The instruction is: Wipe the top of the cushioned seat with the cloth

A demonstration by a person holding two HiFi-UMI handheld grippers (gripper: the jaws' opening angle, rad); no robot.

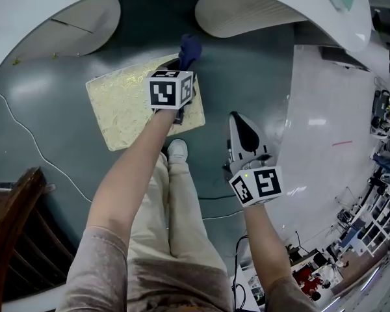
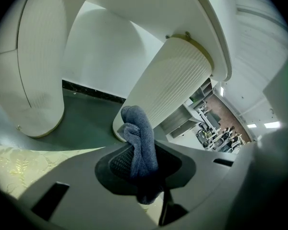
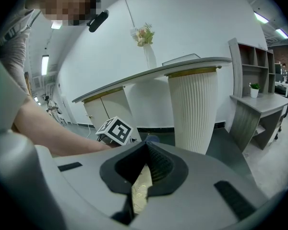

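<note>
The cushioned seat [image 1: 127, 112] has a pale gold patterned top and stands on the dark floor ahead of me. My left gripper [image 1: 181, 64] hovers over the seat's far right part, shut on a dark blue cloth [image 1: 189, 49] that sticks out past the seat's far edge. In the left gripper view the bunched cloth [image 2: 139, 145] fills the jaws, with the seat [image 2: 19, 166] low at the left. My right gripper [image 1: 238, 118] is off the seat's right side, over the floor. Its jaws are shut on nothing; only a sliver of the seat [image 3: 142, 188] shows between them.
A white curved desk [image 1: 260, 8] on ribbed pedestals [image 2: 175, 80] arcs around the far side. A dark wooden chair [image 1: 16, 226] stands at my near left. A white cable [image 1: 26, 135] and a black cable [image 1: 214, 197] lie on the floor. My leg and shoe [image 1: 177, 150] touch the seat's near edge.
</note>
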